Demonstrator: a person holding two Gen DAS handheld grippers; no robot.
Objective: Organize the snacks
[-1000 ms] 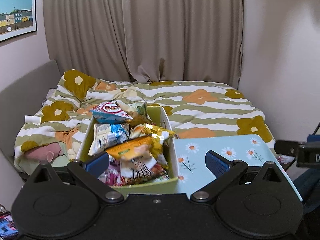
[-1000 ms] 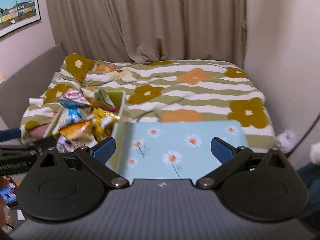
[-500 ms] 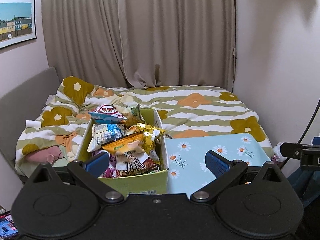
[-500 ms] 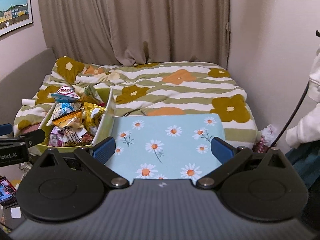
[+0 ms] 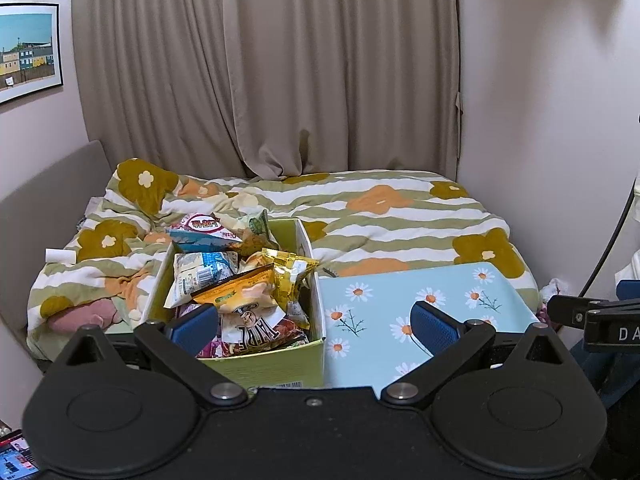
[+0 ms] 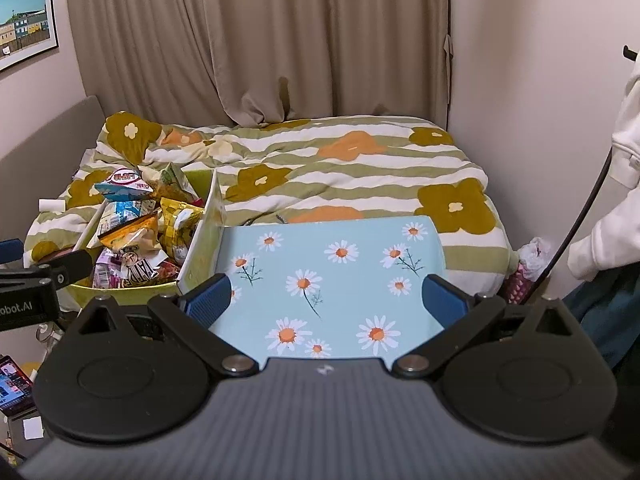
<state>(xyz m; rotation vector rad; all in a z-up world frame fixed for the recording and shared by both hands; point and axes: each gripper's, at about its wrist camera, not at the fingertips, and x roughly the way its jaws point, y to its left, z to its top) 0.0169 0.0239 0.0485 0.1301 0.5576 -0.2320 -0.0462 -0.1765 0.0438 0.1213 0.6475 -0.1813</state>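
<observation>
A yellow-green cardboard box (image 5: pixel 276 364) heaped with several snack bags (image 5: pixel 244 292) stands at the foot of the bed; it also shows at the left of the right wrist view (image 6: pixel 132 294). A light-blue daisy-print board (image 5: pixel 400 312) lies to its right and fills the middle of the right wrist view (image 6: pixel 332 280). My left gripper (image 5: pixel 316 326) is open and empty, held back from the box front. My right gripper (image 6: pixel 326 300) is open and empty above the near edge of the board.
A bed with a striped flower duvet (image 5: pixel 380 216) stretches back to beige curtains (image 5: pixel 280 64). A grey headboard (image 5: pixel 48 188) runs along the left, a wall along the right. A person's white sleeve (image 6: pixel 616 184) and a black cable (image 6: pixel 580 216) are at the right.
Both grippers have drawn back and risen from the bed; the box and board now look farther off and lower in view. Both jaws stay open.
</observation>
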